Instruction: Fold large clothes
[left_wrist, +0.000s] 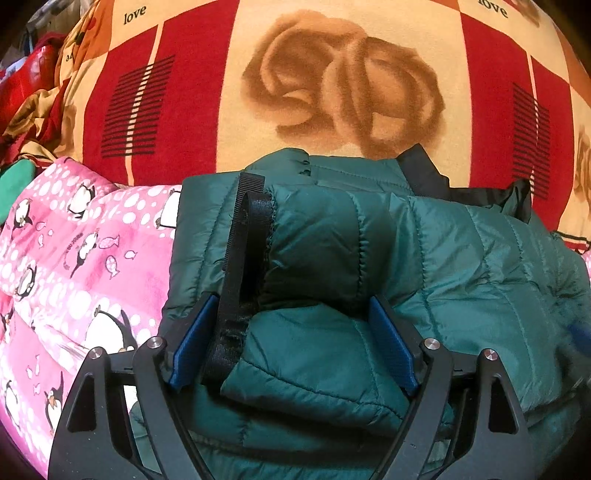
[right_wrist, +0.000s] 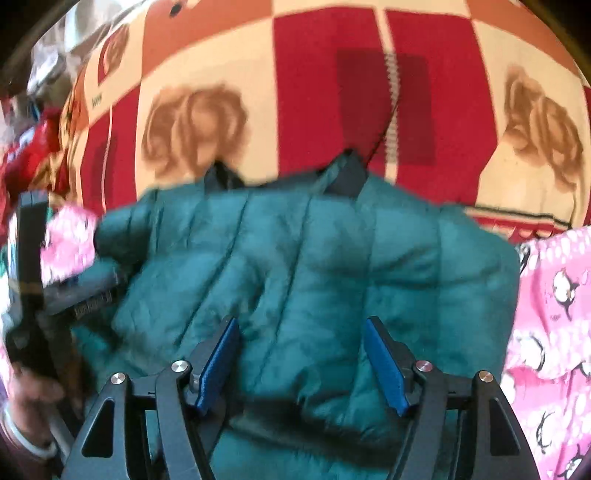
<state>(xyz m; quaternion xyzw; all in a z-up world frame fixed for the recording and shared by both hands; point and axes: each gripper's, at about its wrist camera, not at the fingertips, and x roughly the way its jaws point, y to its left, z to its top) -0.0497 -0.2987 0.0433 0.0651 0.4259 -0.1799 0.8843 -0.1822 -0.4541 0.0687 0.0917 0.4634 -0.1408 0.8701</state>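
Blue-padded left tongs (left_wrist: 291, 343) agape over puffy, quilted green jacket (left_wrist: 461, 266)

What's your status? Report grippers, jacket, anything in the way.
Left gripper open, fingers either side of a jacket fold and black strap. Right gripper open over the green jacket. Pink penguin blanket alongside; nothing blocking.
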